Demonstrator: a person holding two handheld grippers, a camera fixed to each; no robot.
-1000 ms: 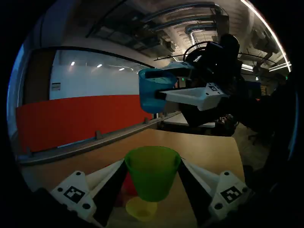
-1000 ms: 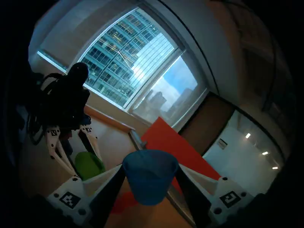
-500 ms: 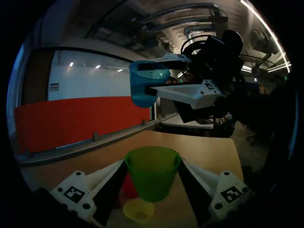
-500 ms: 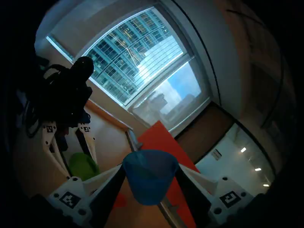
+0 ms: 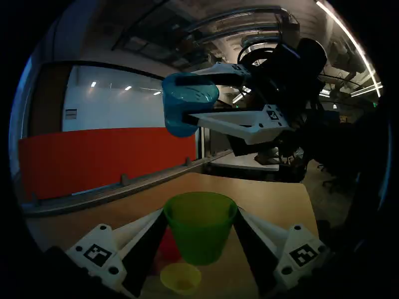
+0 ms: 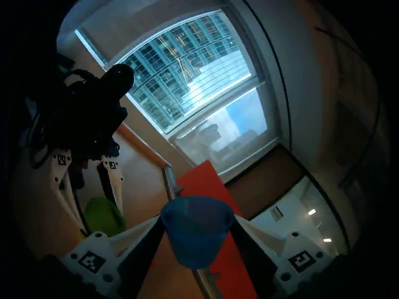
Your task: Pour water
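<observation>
Blue cup (image 5: 188, 107) risen, tilted further; clamped between right gripper (image 6: 197, 230) jaws.

Open air separates the blue cup (image 5: 188, 107), held high in the right hand-held gripper (image 5: 197, 99), from the green cup (image 5: 200, 226) below. Past the green cup the wooden surface (image 5: 269, 199) lies bare to its far edge. A yellow cup (image 5: 180, 278) and a red object (image 5: 168, 245) crowd the near surface, and an orange partition (image 5: 104, 157) walls one long side.
</observation>
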